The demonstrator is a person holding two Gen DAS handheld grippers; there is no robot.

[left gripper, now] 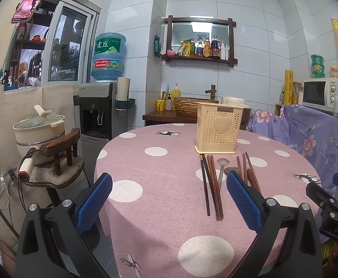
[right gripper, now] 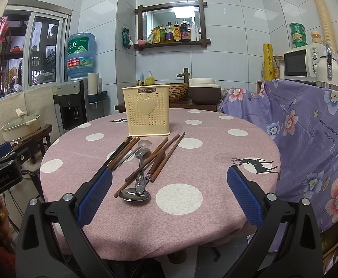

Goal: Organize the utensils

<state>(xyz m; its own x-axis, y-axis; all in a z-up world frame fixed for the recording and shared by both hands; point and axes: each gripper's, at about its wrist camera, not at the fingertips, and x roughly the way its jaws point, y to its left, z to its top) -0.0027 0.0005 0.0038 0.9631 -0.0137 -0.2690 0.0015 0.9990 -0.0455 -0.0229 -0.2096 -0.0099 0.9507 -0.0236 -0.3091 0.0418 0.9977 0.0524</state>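
Judging by the layout, nothing is sorted yet: both the left hand-held gripper (left gripper: 169, 199) and right hand-held gripper (right gripper: 169, 194) hover spread and empty, with chopsticks (right gripper: 162, 155) and spoons (right gripper: 135, 194) loose on the table (right gripper: 215, 208) ahead, short of the holder (right gripper: 148, 111).

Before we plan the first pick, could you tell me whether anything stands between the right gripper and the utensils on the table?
Nothing visible does. The right gripper hangs open, and only bare tablecloth separates it from the spoons and chopsticks lying before the utensil holder.
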